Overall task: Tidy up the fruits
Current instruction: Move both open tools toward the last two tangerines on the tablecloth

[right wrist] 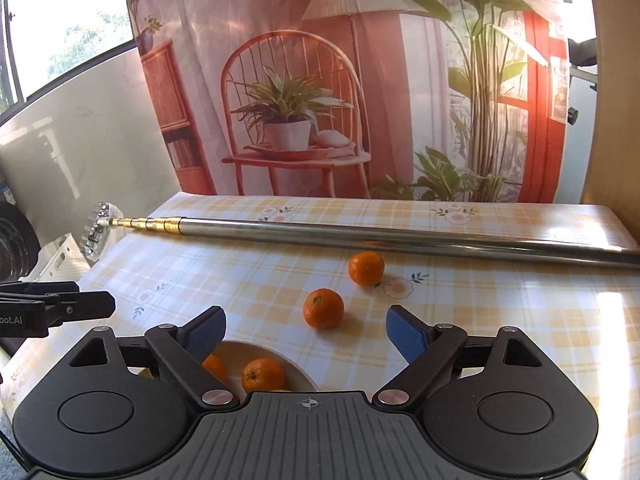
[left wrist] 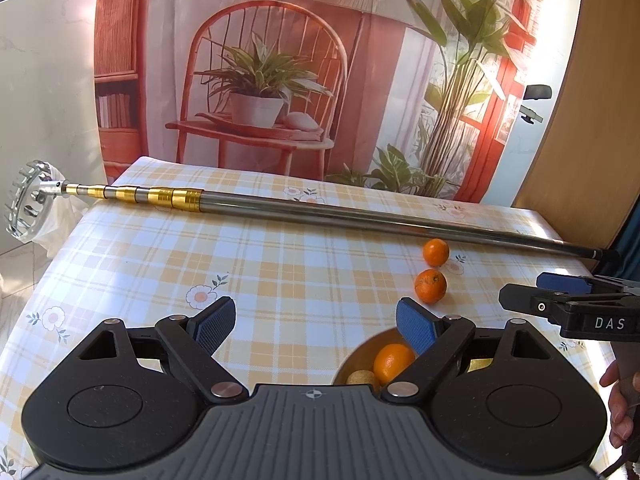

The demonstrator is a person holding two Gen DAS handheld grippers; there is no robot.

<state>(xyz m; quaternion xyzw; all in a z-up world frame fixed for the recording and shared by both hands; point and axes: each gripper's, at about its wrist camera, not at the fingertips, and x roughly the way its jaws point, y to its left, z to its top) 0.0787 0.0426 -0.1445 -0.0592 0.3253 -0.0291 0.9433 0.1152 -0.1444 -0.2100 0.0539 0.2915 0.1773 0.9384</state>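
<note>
2 tangerines left on the cloth, bowl partly filled.

Nearest, the bowl (right wrist: 298, 372) already holds fruit; above it the right gripper (right wrist: 306, 330) and left gripper (left wrist: 316, 322) both gape wide, holding nothing. Farther right lie the near tangerine (right wrist: 323, 308), then the far tangerine (right wrist: 366, 267), apparently awaiting collection; farthest, a telescopic pole (right wrist: 360, 234) crosses the table.

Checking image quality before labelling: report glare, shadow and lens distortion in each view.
Left wrist view: fisheye bows the pole; sun washes the tablecloth pale. Right wrist view: glare streaks the pole and cloth at right; the near mandarin casts a soft shadow.
</note>
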